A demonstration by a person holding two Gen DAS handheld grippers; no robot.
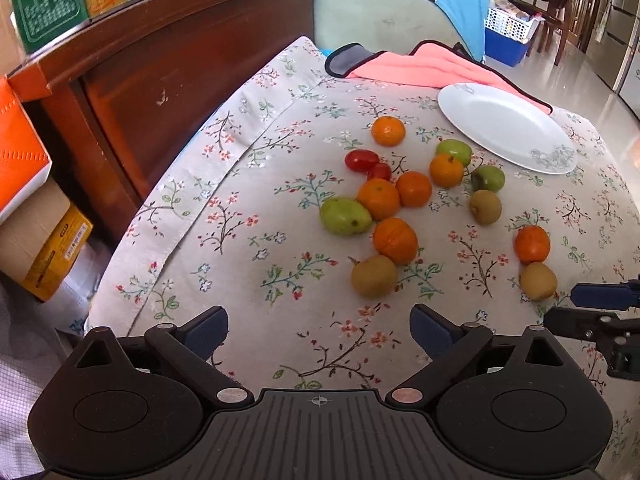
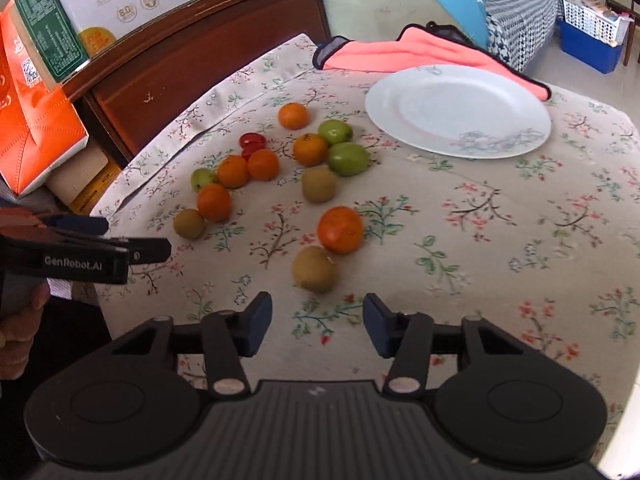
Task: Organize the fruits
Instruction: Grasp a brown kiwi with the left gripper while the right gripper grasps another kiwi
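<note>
Several oranges, green fruits, kiwis and two cherry tomatoes lie loose on the floral tablecloth. A white plate stands empty at the far right; it also shows in the right wrist view. My left gripper is open and empty, short of a kiwi and an orange. My right gripper is open and empty, just short of a kiwi with an orange behind it. The left gripper also shows in the right wrist view.
A pink cloth lies behind the plate. A dark wooden headboard with boxes on it stands to the left, an orange box and cartons beside it. A blue basket and a chair stand far right.
</note>
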